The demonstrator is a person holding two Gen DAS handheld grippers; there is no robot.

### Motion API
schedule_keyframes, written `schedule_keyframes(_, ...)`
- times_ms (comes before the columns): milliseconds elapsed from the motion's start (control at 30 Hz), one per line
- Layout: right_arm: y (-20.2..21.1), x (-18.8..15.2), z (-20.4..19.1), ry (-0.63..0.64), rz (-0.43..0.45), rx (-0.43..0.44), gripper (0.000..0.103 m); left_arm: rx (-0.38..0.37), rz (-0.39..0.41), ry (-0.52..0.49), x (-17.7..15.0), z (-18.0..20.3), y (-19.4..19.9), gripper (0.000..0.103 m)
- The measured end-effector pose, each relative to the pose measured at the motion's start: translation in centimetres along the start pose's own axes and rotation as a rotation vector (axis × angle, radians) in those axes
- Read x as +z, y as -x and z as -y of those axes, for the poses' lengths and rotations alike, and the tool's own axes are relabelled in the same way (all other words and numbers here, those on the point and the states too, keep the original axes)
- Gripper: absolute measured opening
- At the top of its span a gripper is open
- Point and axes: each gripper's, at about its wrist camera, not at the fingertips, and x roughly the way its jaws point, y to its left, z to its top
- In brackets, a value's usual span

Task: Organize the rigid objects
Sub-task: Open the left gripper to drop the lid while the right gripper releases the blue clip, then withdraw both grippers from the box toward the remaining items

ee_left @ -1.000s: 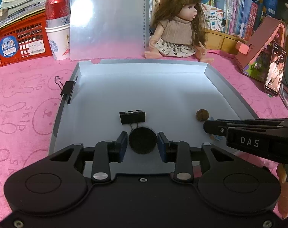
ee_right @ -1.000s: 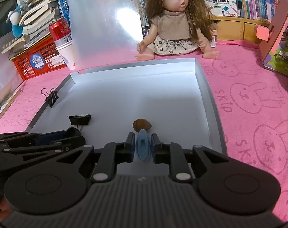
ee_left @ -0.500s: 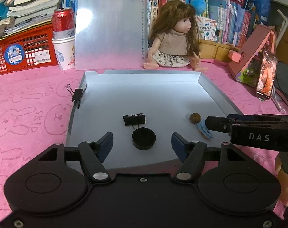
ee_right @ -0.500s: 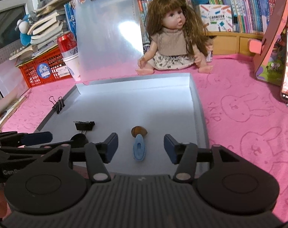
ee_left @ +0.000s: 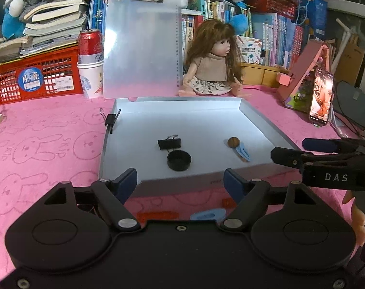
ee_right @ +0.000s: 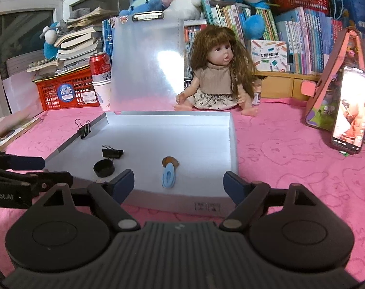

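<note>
A shallow grey tray lies on the pink cloth. In it lie a black round cap, a black binder clip, a brown round piece and a blue clip. Another binder clip grips the tray's left rim. My left gripper is open and empty, above the tray's near edge. My right gripper is open and empty, also at the near edge, and shows from the side in the left wrist view.
A doll sits behind the tray beside an upright clear clipboard. A can in a paper cup and a red crate stand at the back left. A phone leans on a pink stand at the right.
Both grippers have opened and pulled back from the tray. The left one let go of the black cap, the right one let go of the blue clip; both now lie in the tray.
</note>
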Motion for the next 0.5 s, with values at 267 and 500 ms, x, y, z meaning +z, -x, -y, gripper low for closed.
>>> schedule_keyframes(267, 1.9, -2.0, 0.3, 0.027, 0.042, -0.025, 0.092, 0.041, 0.051, 0.007, -1.8, -1.1, 2.4, 0.082)
schedule_keyframes(500, 2.8, -3.8, 0.7, 0.037, 0.082, -0.069, 0.102, 0.083, 0.062, 0.045, -3.4, -3.4, 3.6, 0.084)
